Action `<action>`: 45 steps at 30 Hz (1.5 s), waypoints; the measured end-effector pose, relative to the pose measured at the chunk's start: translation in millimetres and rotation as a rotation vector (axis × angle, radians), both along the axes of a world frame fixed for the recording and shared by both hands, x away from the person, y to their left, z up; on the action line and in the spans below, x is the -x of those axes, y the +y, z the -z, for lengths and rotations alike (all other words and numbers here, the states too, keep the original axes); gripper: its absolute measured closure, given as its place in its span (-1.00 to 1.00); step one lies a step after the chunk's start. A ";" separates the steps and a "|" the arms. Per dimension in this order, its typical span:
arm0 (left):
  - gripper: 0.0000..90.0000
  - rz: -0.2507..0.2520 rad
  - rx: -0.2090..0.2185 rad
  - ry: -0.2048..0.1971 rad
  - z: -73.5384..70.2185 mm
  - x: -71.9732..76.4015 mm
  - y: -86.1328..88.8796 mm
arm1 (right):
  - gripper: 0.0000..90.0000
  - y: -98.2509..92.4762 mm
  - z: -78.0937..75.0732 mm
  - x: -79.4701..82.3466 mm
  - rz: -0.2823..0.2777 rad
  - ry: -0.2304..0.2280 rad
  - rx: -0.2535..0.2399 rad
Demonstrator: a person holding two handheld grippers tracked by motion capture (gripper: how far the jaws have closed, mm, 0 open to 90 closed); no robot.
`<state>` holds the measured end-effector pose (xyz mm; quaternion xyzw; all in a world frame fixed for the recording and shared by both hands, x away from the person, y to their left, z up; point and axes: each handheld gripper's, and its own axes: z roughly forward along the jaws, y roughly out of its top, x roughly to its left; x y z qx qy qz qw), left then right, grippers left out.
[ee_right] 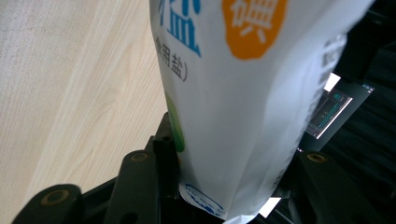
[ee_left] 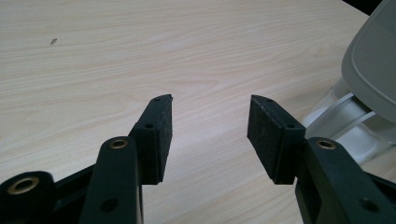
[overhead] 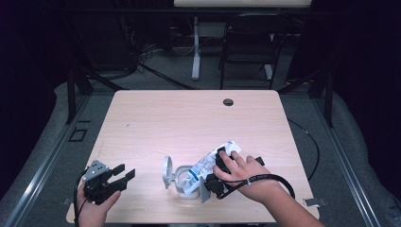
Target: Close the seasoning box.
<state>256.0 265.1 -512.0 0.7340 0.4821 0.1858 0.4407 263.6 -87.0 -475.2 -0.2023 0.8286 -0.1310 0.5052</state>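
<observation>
Work in hand: pouring from a white salt bag [overhead: 213,163] into a clear container [overhead: 183,182] with hinged grey lid [overhead: 167,171], as judged.
Right tongs [overhead: 218,166]: closed on the bag, pads [ee_right: 164,154] pressing both flat sides; no slack seen in the right gripper view.
Left tongs [overhead: 124,173]: open, nothing between, low at about 8 o'clock of the surface [overhead: 189,118].
Bag position: near the front edge, around 5 o'clock from the surface middle.
Key relation: long axis of the bag slanted from 2 o'clock down to 8 o'clock, low end over the container mouth; touching or not, cannot tell.
Nearer hand: right.
Materials: bag soft, glossy, printed blue and orange; container hard, transparent; surface pale wood grain.
</observation>
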 end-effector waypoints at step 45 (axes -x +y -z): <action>0.12 -0.001 0.005 -0.006 0.7 -0.1 -0.7 | 0.33 0.4 0.1 1.6 -0.018 -0.011 0.023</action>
